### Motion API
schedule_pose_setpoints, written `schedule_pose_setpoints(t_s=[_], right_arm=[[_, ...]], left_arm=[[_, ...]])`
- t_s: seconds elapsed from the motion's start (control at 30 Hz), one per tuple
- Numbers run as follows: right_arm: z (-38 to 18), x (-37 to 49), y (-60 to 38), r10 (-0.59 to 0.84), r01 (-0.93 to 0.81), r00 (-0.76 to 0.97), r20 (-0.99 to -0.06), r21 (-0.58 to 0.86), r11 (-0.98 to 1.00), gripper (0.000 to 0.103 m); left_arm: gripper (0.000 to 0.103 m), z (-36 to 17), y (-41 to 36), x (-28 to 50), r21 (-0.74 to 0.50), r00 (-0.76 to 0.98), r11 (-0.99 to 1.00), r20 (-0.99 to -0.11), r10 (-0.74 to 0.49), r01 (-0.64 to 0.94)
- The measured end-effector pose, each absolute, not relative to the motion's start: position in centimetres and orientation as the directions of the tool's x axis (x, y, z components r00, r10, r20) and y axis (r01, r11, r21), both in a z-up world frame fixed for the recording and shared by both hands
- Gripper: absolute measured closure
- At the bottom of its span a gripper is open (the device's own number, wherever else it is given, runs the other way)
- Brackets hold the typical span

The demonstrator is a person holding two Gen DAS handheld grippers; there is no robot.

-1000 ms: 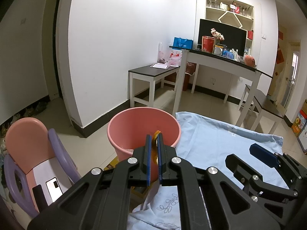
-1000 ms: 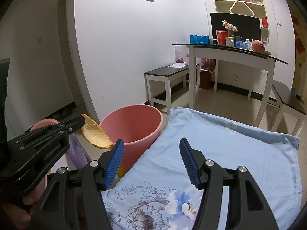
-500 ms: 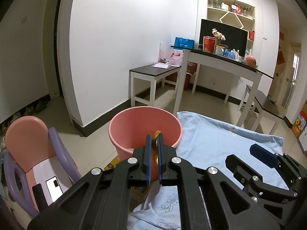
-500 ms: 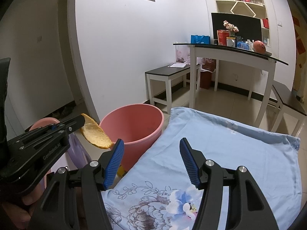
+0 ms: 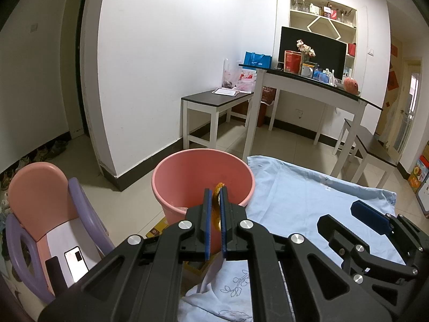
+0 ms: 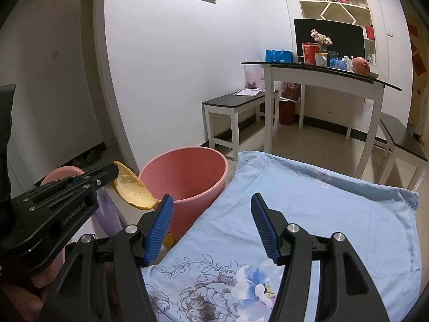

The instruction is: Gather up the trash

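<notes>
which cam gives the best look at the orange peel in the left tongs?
Right wrist. There the curved piece of orange peel shows nearly whole, side-on, sticking out of the left tongs beside the pink plastic bucket. In the left wrist view only a thin orange sliver shows between the shut blue pads.

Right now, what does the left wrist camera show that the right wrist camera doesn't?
Only the left wrist view shows the phone lying on the child's chair. Only the right wrist view shows the orange peel broadside and the floral print. Both show the pink bucket, the blue cloth and both hand-held grippers.
</notes>
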State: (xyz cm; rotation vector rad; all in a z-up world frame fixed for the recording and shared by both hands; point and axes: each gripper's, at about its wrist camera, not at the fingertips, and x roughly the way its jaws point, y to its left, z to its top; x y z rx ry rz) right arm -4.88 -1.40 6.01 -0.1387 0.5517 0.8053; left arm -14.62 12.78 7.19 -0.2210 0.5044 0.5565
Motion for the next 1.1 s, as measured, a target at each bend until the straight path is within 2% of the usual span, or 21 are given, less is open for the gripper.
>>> schedule_pose_setpoints(t_s=[1.1], right_arm=[[6.38, -5.05, -1.66, 0.647, -0.713, 0.563, -0.514, 0.093, 0.694, 0.043]], left_arm=[[0.098, 7.01, 13.19, -15.28, -0.056, 0.724, 0.825, -0.514, 0.459, -0.563]])
